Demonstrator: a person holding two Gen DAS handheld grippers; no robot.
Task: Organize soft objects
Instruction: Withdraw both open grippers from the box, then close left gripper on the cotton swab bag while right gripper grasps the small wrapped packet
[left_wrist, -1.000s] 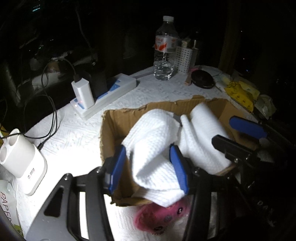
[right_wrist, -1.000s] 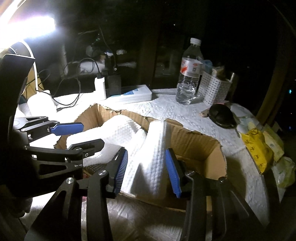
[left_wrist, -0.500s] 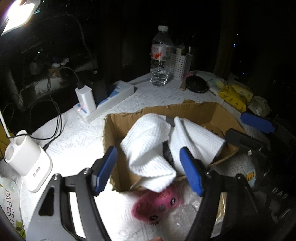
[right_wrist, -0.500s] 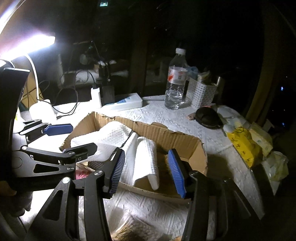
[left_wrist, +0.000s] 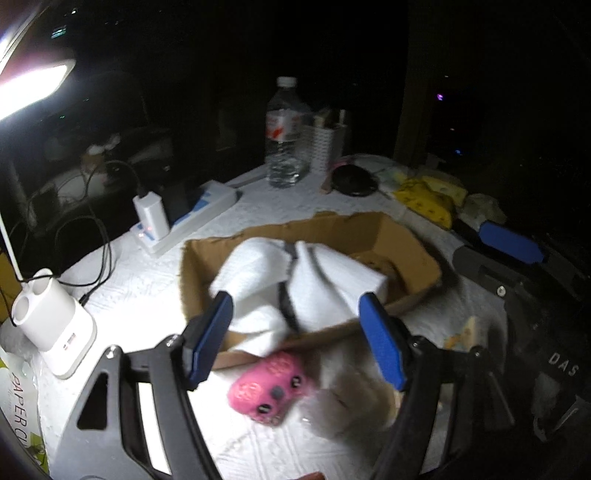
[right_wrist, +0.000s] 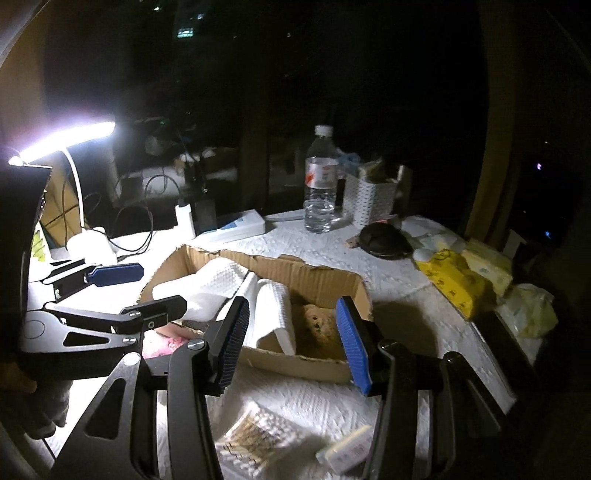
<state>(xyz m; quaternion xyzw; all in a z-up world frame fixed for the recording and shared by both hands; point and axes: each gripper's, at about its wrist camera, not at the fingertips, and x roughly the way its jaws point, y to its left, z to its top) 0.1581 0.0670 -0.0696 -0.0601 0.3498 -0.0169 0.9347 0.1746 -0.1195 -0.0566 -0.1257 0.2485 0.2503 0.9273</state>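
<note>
left gripper (left_wrist: 301, 338) and right gripper (right_wrist: 291, 341) both let go, jaws just widened, nothing between them, white towels (left_wrist: 295, 284) in cardboard box (left_wrist: 402, 243), "PAPER" on a pack (left_wrist: 18, 402) (rest cut off), "DAS" on the other gripper's body

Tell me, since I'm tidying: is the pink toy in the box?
Out. The pink toy lies on the table outside the box's near wall.

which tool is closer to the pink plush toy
Left. The left tool hangs just above the pink plush toy by the cardboard box's near wall. The right tool is off to the side.
</note>
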